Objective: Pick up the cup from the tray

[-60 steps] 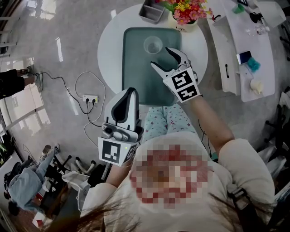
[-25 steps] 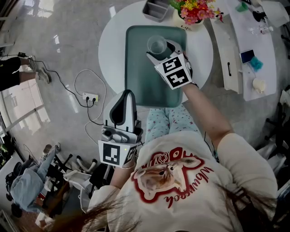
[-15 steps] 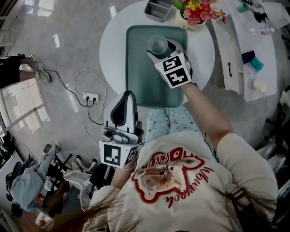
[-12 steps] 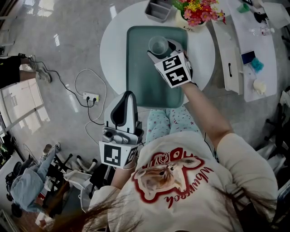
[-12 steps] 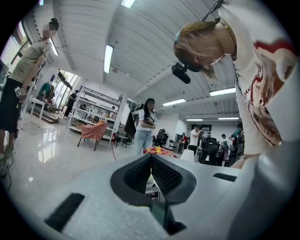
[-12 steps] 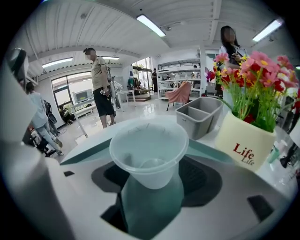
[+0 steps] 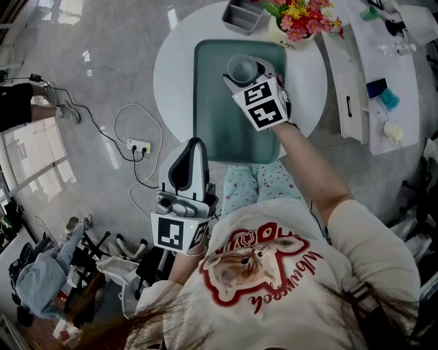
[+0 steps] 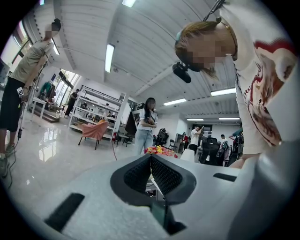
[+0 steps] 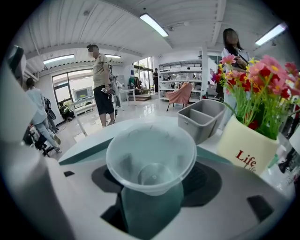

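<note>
Tongs on the right [image 7: 247, 73] are closed round the clear cup [image 7: 240, 68], one jaw on each side of it, over the far end of the teal tray [image 7: 213, 119]. That tray lies on a round white worktop [image 7: 172, 78], with a grey bin [image 7: 241, 15] and a pot of flowers [image 7: 298, 19] at the far edge beyond it. Left tongs [image 7: 193, 145] are held low beside the person's lap, well apart from the tray, their tips together over the floor, where a power strip [image 7: 137, 146] and its cable lie.

From the left gripper view, the left tongs [image 8: 150, 160] point out across the room, the black ribbed pads meeting at the tip with nothing between them. The flowers [image 8: 160, 150] show small beyond them, and a person [image 8: 146, 125] stands farther off.

From the right gripper view, the right tongs [image 9: 152, 180] grip the cup [image 9: 150, 153] by its lower wall, its open mouth upward and empty. Teal of the tray [image 9: 86, 146] shows under and behind it; whether the base touches the tray cannot be told. The grey bin [image 9: 204, 117] and the flower pot [image 9: 244, 149] stand just behind, on the right.
</note>
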Motion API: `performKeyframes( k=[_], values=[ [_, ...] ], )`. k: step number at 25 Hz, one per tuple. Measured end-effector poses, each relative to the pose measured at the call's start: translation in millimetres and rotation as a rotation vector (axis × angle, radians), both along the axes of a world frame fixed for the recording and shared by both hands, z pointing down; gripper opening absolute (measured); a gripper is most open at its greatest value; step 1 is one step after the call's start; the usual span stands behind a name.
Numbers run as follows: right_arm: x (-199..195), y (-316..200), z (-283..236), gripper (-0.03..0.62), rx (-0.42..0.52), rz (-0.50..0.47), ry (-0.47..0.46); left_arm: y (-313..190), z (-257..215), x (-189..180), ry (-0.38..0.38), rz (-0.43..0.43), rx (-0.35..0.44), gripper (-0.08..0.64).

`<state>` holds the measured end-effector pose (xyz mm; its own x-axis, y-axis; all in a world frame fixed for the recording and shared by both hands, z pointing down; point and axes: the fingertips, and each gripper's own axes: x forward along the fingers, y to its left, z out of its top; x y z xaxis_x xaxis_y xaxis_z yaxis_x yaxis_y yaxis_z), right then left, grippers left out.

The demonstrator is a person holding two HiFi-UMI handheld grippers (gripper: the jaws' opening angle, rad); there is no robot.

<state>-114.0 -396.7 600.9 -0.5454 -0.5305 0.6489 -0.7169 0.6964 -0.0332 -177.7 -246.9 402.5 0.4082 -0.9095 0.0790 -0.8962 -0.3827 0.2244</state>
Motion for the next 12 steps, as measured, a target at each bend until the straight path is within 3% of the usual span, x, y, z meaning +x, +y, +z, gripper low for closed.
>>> performKeyframes(
  k=[12],
  values=[
    [-1.2,-7.5,-1.9,0.290,0.011,0.028,-0.002,2.1,-3.3,-4.2,-0.009,-0.001,0.002,0.014]
  ],
)
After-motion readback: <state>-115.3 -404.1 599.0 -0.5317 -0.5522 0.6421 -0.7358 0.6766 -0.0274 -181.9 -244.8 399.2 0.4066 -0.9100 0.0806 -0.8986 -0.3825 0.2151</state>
